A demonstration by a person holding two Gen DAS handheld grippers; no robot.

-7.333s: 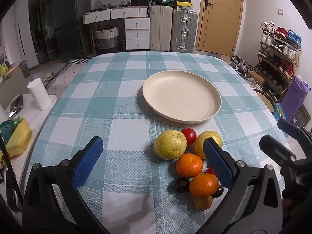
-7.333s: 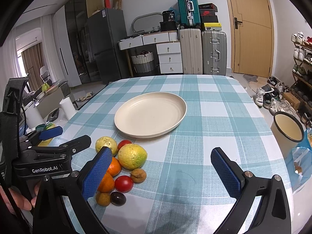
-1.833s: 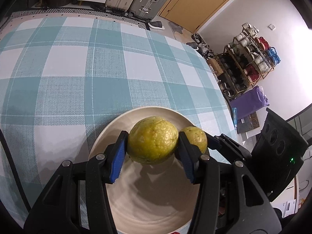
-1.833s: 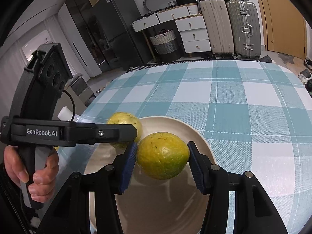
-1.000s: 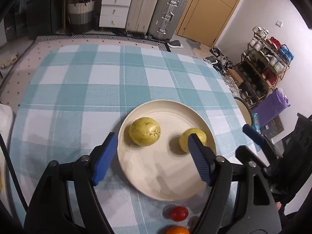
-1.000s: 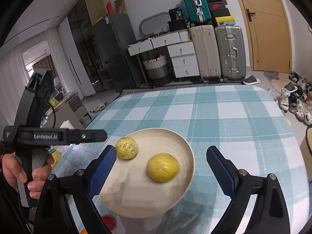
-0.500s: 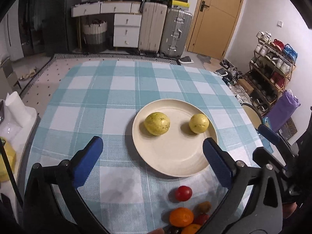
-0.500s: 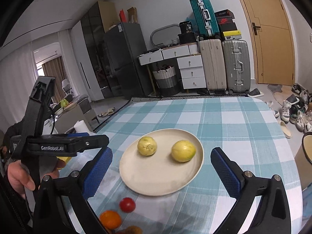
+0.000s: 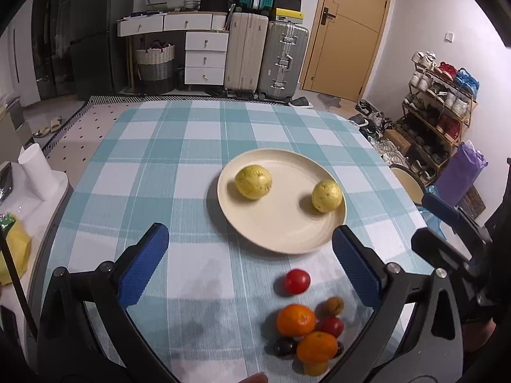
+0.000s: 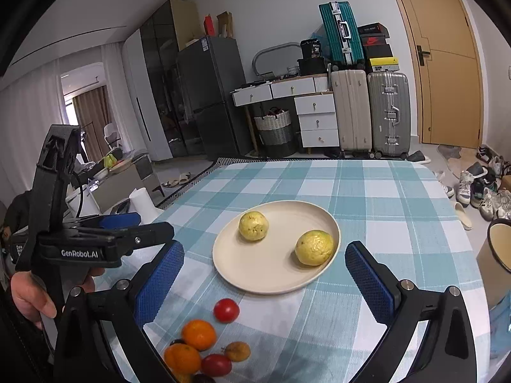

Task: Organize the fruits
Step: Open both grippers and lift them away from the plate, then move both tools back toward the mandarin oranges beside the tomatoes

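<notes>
Left wrist view: both grippers are wide open and hold nothing, with small fruits waiting close by.

Nearest to the left gripper (image 9: 252, 265) is a little pile on the checked table (image 9: 153, 166): two oranges (image 9: 296, 319), a red tomato (image 9: 296, 281) a bit apart, a brown fruit and some dark ones. The right gripper (image 10: 263, 282) is empty too, its blue pads spread far apart. Farther off sits the cream plate (image 9: 281, 239) with two big yellow fruits (image 9: 253, 182) on it, well apart. The little fruits are round and packed together, so I think grabbing one could bump the others and make them roll. A fruit set down hard on the plate could knock a yellow one off.
</notes>
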